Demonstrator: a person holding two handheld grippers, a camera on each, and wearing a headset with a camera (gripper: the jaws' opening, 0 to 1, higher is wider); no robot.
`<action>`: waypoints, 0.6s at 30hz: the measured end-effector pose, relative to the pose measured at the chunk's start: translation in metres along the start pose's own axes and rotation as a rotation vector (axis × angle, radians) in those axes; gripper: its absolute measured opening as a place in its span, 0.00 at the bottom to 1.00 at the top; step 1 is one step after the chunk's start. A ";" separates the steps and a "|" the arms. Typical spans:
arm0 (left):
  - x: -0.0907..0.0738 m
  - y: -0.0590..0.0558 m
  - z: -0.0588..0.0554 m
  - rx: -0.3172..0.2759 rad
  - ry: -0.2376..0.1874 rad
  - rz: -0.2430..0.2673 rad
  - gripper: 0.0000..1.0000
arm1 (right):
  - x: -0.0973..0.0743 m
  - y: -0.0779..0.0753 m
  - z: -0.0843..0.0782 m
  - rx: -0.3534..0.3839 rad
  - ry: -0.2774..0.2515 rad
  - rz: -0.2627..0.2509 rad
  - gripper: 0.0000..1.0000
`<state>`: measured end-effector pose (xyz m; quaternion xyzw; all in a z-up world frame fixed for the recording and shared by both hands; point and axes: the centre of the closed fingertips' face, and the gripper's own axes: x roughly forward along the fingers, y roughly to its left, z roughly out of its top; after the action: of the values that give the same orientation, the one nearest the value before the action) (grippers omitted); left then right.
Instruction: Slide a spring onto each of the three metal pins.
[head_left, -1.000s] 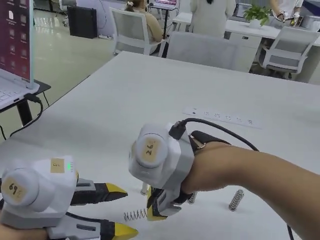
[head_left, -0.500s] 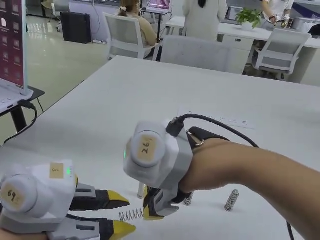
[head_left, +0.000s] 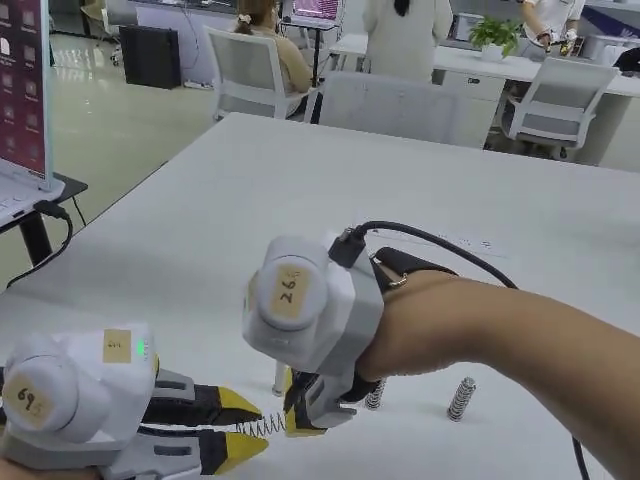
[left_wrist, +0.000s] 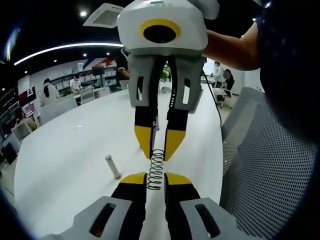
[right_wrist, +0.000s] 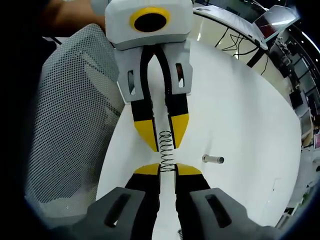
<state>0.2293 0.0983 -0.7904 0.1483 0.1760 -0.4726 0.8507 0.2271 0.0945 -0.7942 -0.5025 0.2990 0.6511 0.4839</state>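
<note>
Steel spring (left_wrist: 156, 167) bridges two claws above the table (left_wrist: 60, 150): left claw (left_wrist: 156, 176) and right claw (right_wrist: 167, 169) each pinch an end, apparently regripping it for the bare pin (left_wrist: 112, 166).

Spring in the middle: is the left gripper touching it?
Touching. In the left gripper view, the left gripper pinches the near end of the spring between its yellow tips.

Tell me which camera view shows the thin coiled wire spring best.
The left gripper view: the thin coiled wire spring runs through the centre, large, with every coil distinct. The right gripper view shows it similarly, but thinner. In the head view it is small and faint.
</note>
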 end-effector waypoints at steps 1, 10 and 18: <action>0.000 0.000 0.000 0.003 0.000 0.000 0.05 | 0.000 0.000 0.000 -0.001 0.002 0.000 0.08; 0.002 -0.002 -0.001 0.034 0.022 0.001 0.03 | -0.002 0.001 0.001 -0.006 -0.001 -0.001 0.08; 0.002 -0.003 -0.003 0.047 0.039 -0.002 0.03 | -0.006 0.002 0.005 -0.012 -0.011 -0.007 0.08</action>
<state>0.2277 0.0967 -0.7942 0.1773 0.1813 -0.4744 0.8430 0.2232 0.0963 -0.7877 -0.5031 0.2906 0.6539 0.4847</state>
